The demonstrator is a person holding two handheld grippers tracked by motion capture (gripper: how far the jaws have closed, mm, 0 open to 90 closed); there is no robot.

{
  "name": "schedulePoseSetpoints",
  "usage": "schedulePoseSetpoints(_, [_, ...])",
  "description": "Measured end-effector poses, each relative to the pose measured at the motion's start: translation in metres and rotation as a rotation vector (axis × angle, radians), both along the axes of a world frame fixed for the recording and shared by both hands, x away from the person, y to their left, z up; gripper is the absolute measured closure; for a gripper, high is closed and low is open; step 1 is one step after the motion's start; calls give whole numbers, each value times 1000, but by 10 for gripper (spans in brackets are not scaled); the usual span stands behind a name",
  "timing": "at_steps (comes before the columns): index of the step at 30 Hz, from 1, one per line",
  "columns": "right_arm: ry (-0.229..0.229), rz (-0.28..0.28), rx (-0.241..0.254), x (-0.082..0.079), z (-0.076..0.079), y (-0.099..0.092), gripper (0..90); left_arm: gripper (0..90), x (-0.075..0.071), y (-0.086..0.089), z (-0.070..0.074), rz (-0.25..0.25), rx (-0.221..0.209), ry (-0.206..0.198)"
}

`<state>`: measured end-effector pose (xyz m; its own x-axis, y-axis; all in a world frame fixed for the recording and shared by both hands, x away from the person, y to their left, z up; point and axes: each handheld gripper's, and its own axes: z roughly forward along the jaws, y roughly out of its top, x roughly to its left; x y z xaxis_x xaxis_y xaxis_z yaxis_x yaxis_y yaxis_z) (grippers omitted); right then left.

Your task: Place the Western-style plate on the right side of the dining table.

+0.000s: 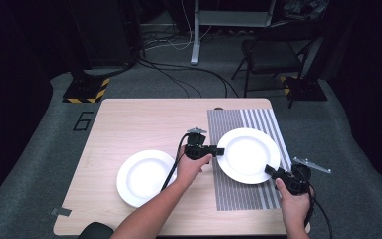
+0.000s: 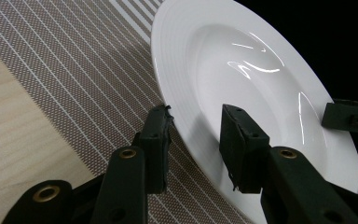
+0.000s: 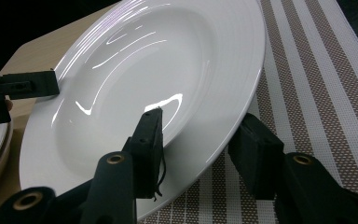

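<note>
Dark floor with loose cables [image 1: 179,74], a folding chair [image 1: 271,55] and a yellow-and-black striped base [image 1: 86,91] surrounds a light wooden table [image 1: 129,124] in the high view. On the table's right half lies a striped placemat [image 1: 238,194], brown-grey with pale lines that widen to broad white bands toward its far right side. A white deep-rimmed plate [image 1: 248,154] sits over the placemat, and a second white plate [image 1: 144,177] rests on bare wood to the left, well apart from the first.

Both of the person's forearms come in from the bottom edge. The left hand [image 1: 193,168] holds the left gripper [image 1: 220,151] at the near-left rim of the plate on the placemat, and the right hand [image 1: 292,196] holds the right gripper [image 1: 268,170] at that plate's near-right rim.

In the left gripper view, the left gripper [image 2: 196,135] has its jaws apart and straddling the plate's rim [image 2: 182,107], one jaw over the placemat [image 2: 74,70] outside the plate, the other over the plate's inner face; whether either pad touches the china I cannot tell. In the right gripper view, the right gripper [image 3: 200,135] likewise has its jaws parted astride the rim [image 3: 200,154], one jaw inside the bowl, the other outside above the placemat [image 3: 307,84]. The plate looks tilted there, its far edge raised. The other gripper's jaw tip [image 3: 21,86] shows at the opposite rim.
</note>
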<state>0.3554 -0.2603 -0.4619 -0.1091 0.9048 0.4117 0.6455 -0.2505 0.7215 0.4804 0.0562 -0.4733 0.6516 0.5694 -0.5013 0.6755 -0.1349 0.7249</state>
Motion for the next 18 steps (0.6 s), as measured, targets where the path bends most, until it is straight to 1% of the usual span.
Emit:
schedulePoseSetpoints(4, [3, -2, -3, 2, -2, -1, 550, 632, 2, -1, -3, -1, 4, 0])
schedulePoseSetpoints(5, [4, -2, -6, 3, -3, -1, 550, 632, 2, -2, -3, 2, 1, 8])
schedulePoseSetpoints(10, [15, -11, -2, 6, -7, -2, 550, 634, 4, -3, -6, 4, 7, -1])
schedulePoseSetpoints(11, [16, -12, -9, 7, -8, -3, 551, 634, 4, -3, -7, 3, 10, 0])
schedulePoseSetpoints(15, [16, -15, -10, 10, -10, -2, 551, 634, 6, -3, -10, 16, 5, 5])
schedulePoseSetpoints(16, [25, -20, -6, 11, -10, -1, 551, 634, 7, -3, -10, 17, 7, 5])
schedulePoseSetpoints(18, [28, -18, -6, 13, -11, -1, 551, 634, 7, -4, -11, 26, 5, 9])
